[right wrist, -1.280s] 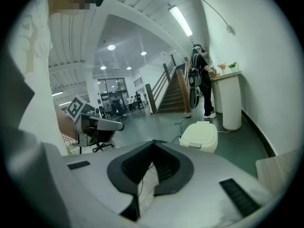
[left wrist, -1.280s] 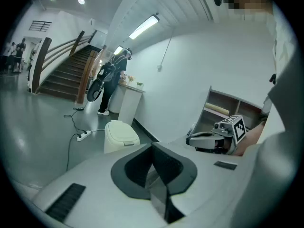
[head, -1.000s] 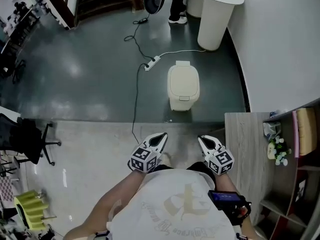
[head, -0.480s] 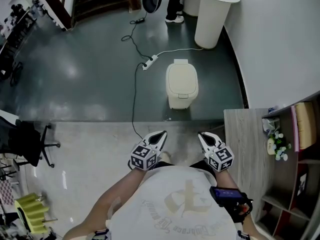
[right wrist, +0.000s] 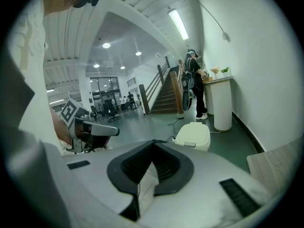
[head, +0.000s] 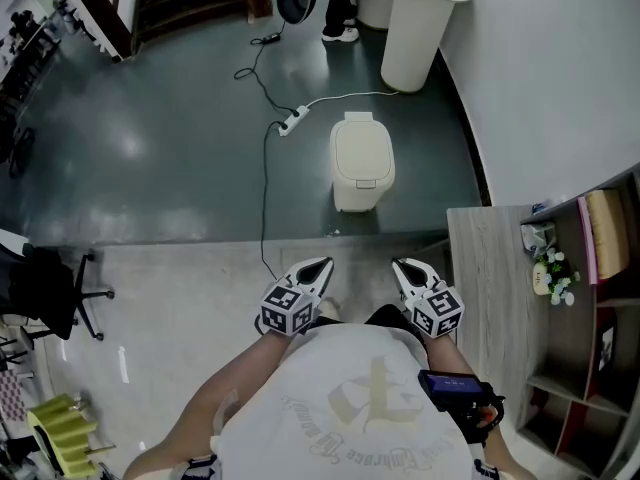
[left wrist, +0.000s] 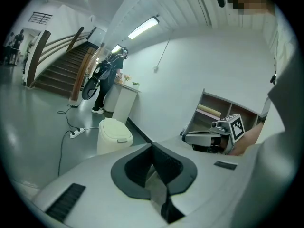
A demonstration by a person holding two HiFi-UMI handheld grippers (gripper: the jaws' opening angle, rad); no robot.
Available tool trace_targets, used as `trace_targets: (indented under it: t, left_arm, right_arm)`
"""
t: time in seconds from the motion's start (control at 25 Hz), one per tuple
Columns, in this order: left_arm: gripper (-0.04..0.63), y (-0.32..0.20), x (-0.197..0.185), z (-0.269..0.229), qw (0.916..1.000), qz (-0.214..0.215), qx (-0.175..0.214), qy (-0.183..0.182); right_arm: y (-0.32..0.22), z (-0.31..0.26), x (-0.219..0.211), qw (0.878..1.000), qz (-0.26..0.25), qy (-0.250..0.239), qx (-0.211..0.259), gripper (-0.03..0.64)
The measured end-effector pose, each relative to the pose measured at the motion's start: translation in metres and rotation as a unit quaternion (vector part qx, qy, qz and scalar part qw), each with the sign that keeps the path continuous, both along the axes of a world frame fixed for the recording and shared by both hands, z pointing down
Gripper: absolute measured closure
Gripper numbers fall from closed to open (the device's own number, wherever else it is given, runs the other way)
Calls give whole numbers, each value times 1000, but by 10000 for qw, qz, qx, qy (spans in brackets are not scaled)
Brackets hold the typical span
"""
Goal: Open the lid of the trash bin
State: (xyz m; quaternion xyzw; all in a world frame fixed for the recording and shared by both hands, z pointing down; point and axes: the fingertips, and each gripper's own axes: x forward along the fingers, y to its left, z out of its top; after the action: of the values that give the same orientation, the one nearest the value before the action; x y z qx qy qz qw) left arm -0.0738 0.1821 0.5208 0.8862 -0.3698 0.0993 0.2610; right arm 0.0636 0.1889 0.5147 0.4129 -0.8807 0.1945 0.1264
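Two grippers and one closed bin, with open floor between them.

From the head view, the trash bin (head: 361, 168) stands on the dark floor straight ahead of us, well apart from both tools. Its lid (head: 362, 148) is down, with the long axis running away from us. The left gripper (head: 322, 265) and right gripper (head: 400, 265) are held close to our body. The trash bin lies about midway between their lines, so we judge neither to be nearer.

In the left gripper view, the fingers (left wrist: 166, 164) are pressed together with nothing between them. The trash bin (left wrist: 113, 136) lies far beyond the tips and off to their left.

In the right gripper view, the fingers (right wrist: 164, 167) are likewise closed and empty. The trash bin (right wrist: 193, 135) lies beyond the tips and to their right.
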Motion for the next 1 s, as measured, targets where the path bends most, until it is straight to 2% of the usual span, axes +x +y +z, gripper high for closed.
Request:
trace_targets:
  t: [0.4, 0.76, 1.0]
  left_arm:
    - [581, 7, -15, -1, 10000, 13, 22, 21]
    - [581, -10, -34, -2, 9996, -274, 42, 53]
    - [581, -18, -33, 2, 9996, -291, -13, -15]
  right_arm:
    - [3, 0, -9, 9999, 155, -67, -3, 611]
    - [-8, 1, -15, 9999, 90, -43, -24, 611]
    - [-21, 10, -18, 9999, -12, -100, -101, 611]
